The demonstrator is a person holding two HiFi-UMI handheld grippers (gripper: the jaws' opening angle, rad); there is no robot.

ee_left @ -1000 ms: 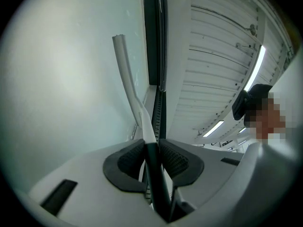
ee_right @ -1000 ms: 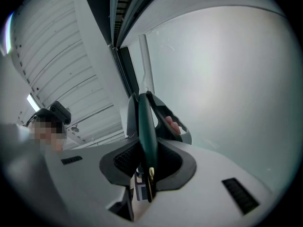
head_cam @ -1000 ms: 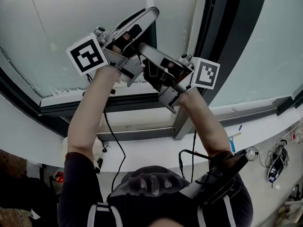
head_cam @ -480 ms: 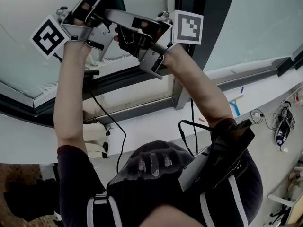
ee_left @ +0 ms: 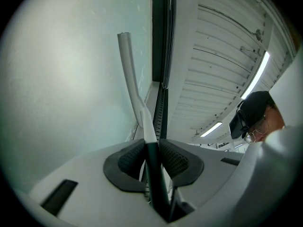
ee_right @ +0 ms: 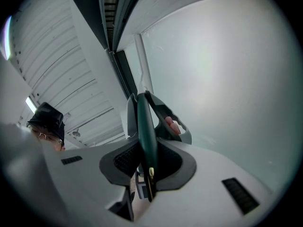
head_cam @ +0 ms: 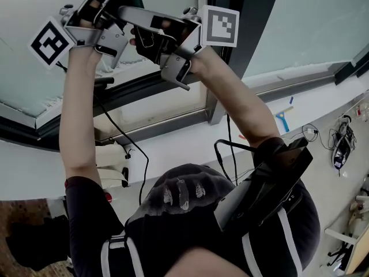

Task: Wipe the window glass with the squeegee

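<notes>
The pale, frosted-looking window glass (head_cam: pixel 17 4) fills the far left, with a second pane to the right beyond the dark upright metal frame (head_cam: pixel 253 16); a rim of whitish residue clings along the left pane's lower edge, and no wiped lane shows anywhere, so I judge the wiping to be at an early pass — most of the pane looks left to do, though how much is already clean cannot be told. Below runs the white window sill (head_cam: pixel 190 143); no container shows in any view. The person's bare arms reach up to the left pane, close beside the frame. The left gripper (ee_left: pixel 152 156) presses its ribbed pads on the dark green handle of the slim squeegee with a white neck and head (ee_left: pixel 141 119); the right gripper (ee_right: pixel 144 161) clamps the same handle nearer its end, its jaws parted only by the handle's thickness. The head stands high against the glass — contact cannot be confirmed. Far right on the sill lies a small blue T-shaped tool (head_cam: pixel 282 119).
</notes>
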